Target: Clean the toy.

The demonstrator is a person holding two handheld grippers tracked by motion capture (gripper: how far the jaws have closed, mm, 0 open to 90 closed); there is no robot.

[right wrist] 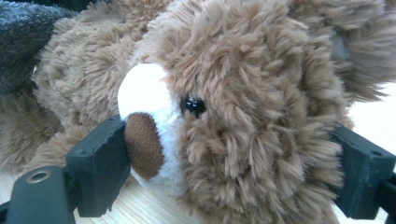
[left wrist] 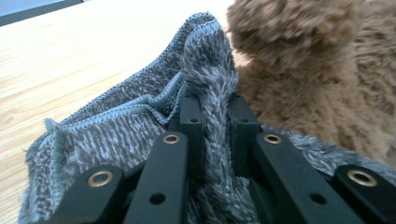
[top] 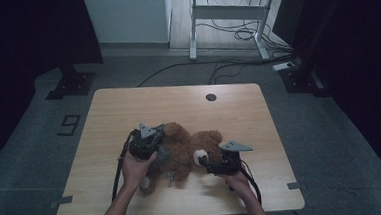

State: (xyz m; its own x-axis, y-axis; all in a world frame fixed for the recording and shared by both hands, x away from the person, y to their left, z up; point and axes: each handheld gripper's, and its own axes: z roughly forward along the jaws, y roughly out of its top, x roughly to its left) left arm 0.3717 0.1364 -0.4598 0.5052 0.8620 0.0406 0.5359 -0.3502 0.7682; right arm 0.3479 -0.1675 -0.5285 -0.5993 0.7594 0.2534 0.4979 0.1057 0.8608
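Midway through what looks like dressing or undressing, the brown teddy bear [top: 188, 150] lies near the middle of the wooden table [top: 238, 109]. The left gripper [left wrist: 212, 105] is clamped on a fold of grey knit garment [left wrist: 116, 135] beside the bear's body, while the right gripper [right wrist: 229, 163] brackets the head, jaws wide, pads at snout and back of head. Judging by this, the garment is only partly on; most work remains.

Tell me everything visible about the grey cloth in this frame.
The grey cloth is a fuzzy, knitted-looking piece with a stitched, lighter hem. It lies bunched on the wooden table, against the brown teddy bear. One fold stands upright, pinched between the shut jaws of the left gripper. In the high view part of it hangs below that gripper, beside the bear's body.
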